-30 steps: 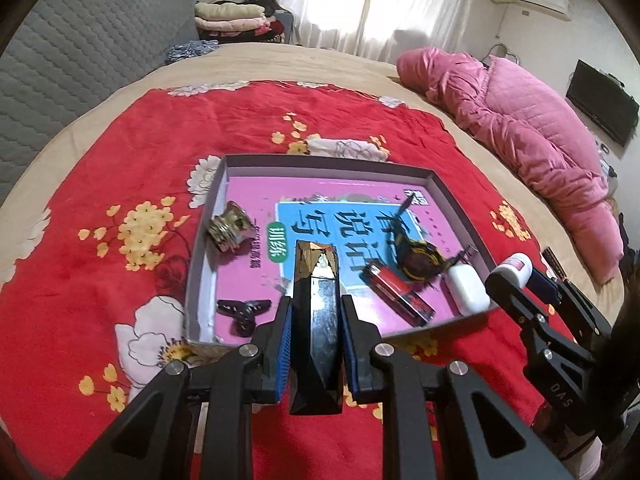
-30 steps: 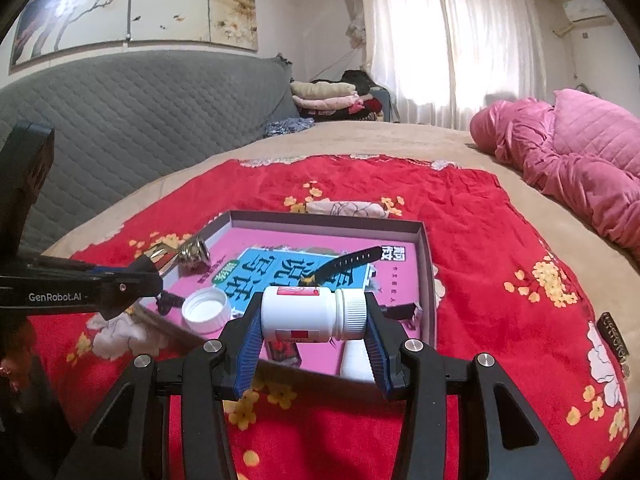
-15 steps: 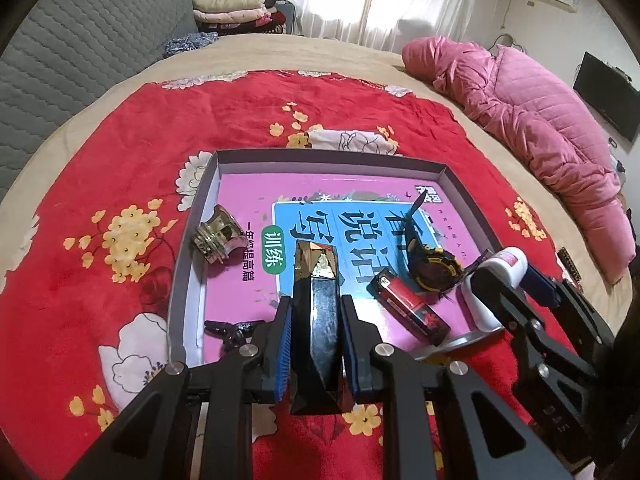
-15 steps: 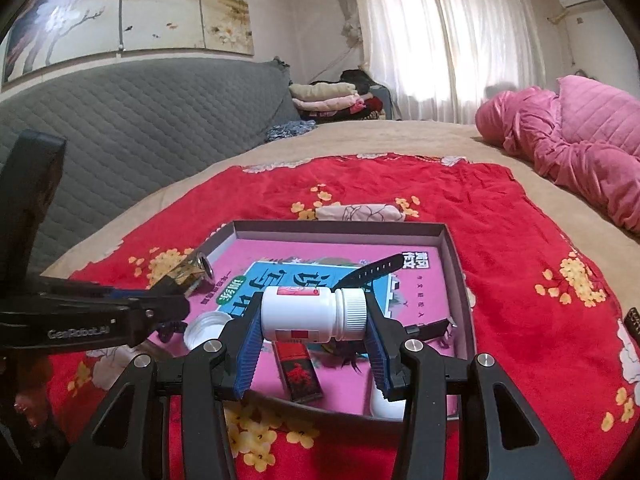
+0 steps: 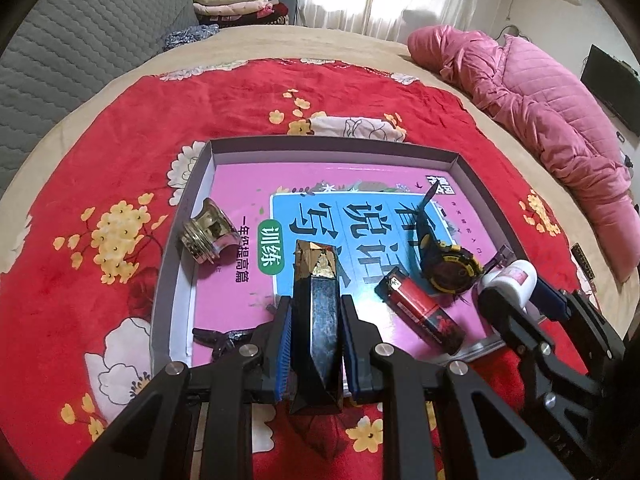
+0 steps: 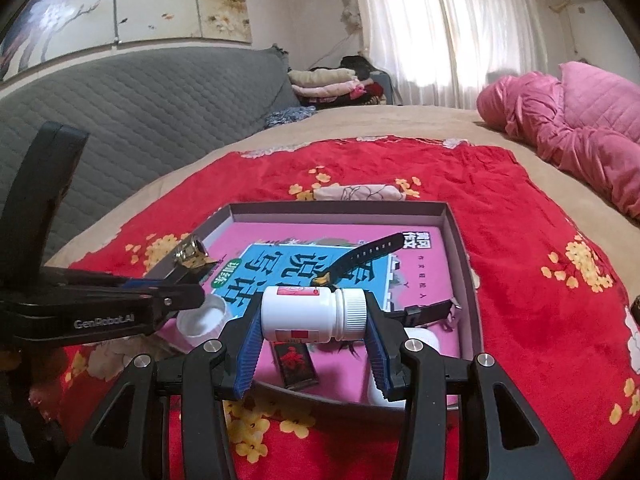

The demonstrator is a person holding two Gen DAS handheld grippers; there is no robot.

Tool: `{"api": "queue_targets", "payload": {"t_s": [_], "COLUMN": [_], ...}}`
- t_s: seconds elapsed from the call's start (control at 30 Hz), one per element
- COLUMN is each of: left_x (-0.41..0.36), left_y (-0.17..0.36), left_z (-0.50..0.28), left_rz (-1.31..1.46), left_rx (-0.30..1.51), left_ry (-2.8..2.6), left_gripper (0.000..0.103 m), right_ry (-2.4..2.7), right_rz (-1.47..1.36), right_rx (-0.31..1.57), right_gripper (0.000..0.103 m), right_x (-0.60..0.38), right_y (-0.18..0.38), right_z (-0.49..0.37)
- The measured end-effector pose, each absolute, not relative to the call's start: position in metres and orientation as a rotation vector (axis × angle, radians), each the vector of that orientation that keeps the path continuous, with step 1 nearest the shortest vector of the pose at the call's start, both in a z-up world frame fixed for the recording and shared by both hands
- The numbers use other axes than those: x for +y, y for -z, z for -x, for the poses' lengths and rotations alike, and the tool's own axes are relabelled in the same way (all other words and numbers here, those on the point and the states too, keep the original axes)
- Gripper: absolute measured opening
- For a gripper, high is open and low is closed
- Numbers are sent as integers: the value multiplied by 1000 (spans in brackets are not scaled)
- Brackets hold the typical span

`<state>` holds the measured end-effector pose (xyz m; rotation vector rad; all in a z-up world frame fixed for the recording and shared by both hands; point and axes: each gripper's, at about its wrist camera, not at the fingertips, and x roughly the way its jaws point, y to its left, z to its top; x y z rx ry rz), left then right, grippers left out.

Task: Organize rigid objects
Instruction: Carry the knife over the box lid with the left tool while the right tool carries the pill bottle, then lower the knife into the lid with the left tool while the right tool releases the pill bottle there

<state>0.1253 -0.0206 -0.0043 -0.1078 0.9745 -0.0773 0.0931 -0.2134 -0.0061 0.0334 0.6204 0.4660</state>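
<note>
My left gripper is shut on a black faceted block with a gold tip, held over the near edge of the grey tray. My right gripper is shut on a white pill bottle lying sideways, above the tray's near right part. The tray holds a pink book, a chrome fitting, a red lighter, a black and yellow watch and a small black clip.
The tray lies on a red flowered blanket on a bed. A pink quilt lies at the right. A grey quilted headboard stands at the left. A white cap and a white case show in the right wrist view.
Both grippers have moved forward over the tray, still holding their objects. The tray now looks closer and larger in both views.
</note>
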Motion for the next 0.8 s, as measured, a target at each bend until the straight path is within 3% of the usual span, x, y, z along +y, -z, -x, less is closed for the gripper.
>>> {"api": "queue_targets", "payload": {"t_s": [0.8], "left_x": [-27], "left_y": [11], "left_z": [-126], "left_rz": [67], "left_rx": [992], "left_ry": [86], "left_gripper": [22], "right_ry": [-457], "right_rz": [-10], "right_rx": [759], "right_gripper": [48], "right_x": [-205], "right_y": [28], "right_z": [-109]}}
